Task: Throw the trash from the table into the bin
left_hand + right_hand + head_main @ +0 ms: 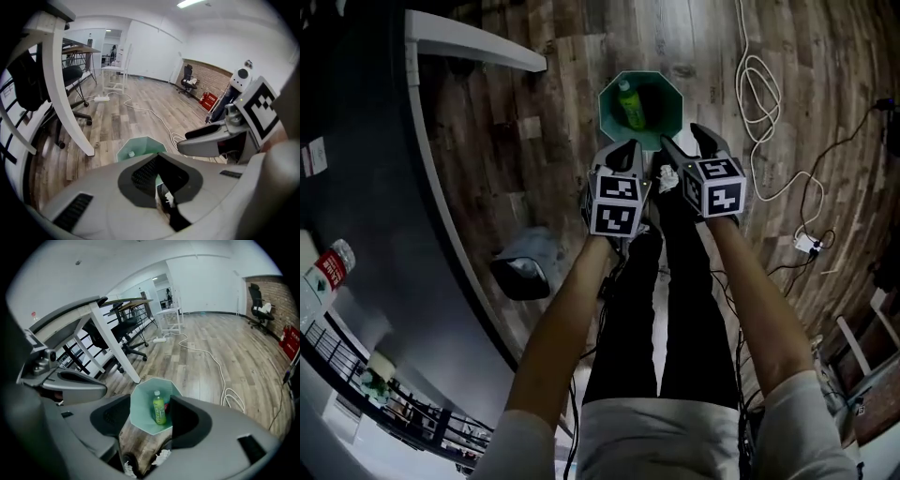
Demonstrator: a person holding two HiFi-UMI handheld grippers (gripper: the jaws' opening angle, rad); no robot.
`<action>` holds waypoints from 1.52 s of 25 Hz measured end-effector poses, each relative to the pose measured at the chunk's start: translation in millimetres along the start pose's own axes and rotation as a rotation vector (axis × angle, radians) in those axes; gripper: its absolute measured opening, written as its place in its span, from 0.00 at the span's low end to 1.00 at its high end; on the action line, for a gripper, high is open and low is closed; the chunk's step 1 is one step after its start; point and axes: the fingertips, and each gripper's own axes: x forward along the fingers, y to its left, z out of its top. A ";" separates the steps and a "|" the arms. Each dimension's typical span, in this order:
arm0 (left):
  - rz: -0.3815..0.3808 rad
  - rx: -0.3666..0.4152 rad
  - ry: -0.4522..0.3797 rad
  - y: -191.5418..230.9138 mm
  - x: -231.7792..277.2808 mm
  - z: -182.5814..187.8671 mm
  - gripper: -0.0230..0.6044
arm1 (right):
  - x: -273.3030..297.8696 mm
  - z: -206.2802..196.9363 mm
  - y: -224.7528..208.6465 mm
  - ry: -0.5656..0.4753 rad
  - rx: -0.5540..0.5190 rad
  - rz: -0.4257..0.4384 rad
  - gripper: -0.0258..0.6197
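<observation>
Teal octagonal plastic bin (607,108): stands on the wood-plank floor (534,112), just ahead of and below both grippers. It holds one green plastic bottle with a pale cap (159,411), standing nearly upright against the bin wall.

The head view and the right gripper view show the whole bottle. The left gripper view shows only the bin's far rim and a small pale cap, because my own jaws block the rest.

My right gripper (686,141): jaws stand well apart and hold nothing; the bin is framed in the gap. My left gripper (621,148): jaws drawn together to a narrow slit, with nothing gripped. The two grippers are held close side by side over the bin's near rim.

A white crumpled-looking bit (668,178) shows between the grippers in the head view, at the foot end of my black-trousered legs (675,300). The right gripper view shows two such bits. I cannot tell whether they are paper or footwear.

Head view only:
- A dark desk (356,141) stands at the left, well apart from the bin.
- A clear bottle with a red label (330,267) lies at the picture's left edge; I cannot tell whether it is on the desk or beside it.
- A white cable (759,94) loops on the floor to the right of the bin.

Gripper views only:
- Black office chairs (129,333).
- A brick wall (206,79) at the far end of the room.
</observation>
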 end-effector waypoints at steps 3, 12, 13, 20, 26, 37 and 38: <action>-0.003 -0.008 -0.001 -7.7 -13.6 12.3 0.08 | -19.2 -1.2 9.7 0.006 -0.046 -0.044 0.35; 0.004 0.084 0.001 -15.8 -56.4 36.7 0.08 | -69.6 17.0 37.9 -0.011 -0.077 -0.033 0.23; 0.006 0.087 0.002 -17.1 -60.7 36.3 0.08 | -74.0 19.1 41.1 -0.015 -0.088 -0.027 0.21; 0.028 0.080 -0.021 -24.2 -81.7 33.6 0.08 | -96.2 20.6 50.9 -0.003 -0.133 -0.046 0.04; 0.034 0.030 -0.072 -37.4 -109.7 49.9 0.08 | -131.1 30.0 59.3 -0.013 -0.092 -0.052 0.04; 0.072 -0.026 -0.118 -31.2 -176.6 64.8 0.08 | -176.1 65.2 100.8 -0.051 -0.162 -0.023 0.04; 0.070 -0.036 -0.118 -33.5 -181.0 64.8 0.08 | -177.0 66.1 102.1 -0.041 -0.189 -0.022 0.04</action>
